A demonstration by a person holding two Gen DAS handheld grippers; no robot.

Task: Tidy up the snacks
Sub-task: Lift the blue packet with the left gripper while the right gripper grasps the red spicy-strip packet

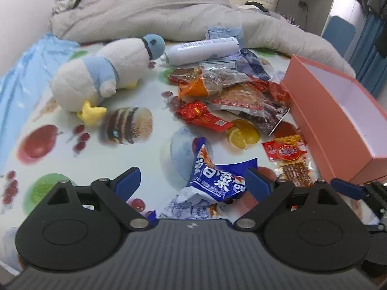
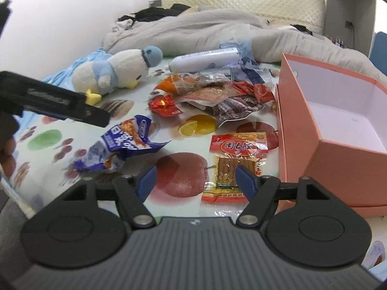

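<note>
A fruit-printed glossy cloth (image 1: 60, 130) covers the bed, with a rumpled grey quilt (image 1: 150, 12) bunched along its far side. An open salmon-pink cardboard box (image 2: 338, 164) with a white inside sits at the right edge of the cloth. A white plush duck with a pale blue cap and shirt (image 1: 96, 77) lies on its side at the left, near a white cylindrical bottle (image 1: 200, 49). Between the bottle and the box lies a loose heap of red, orange and clear snack packets (image 1: 232, 91).

The left gripper (image 1: 192, 181) stands wide, a crumpled blue-and-white snack bag (image 1: 212, 181) lying between its blue pads untouched. The right gripper (image 2: 196, 181) is spread too, its right pad over the edge of a red-and-yellow packet of brown strips (image 2: 232, 164), just beside the box.
</note>
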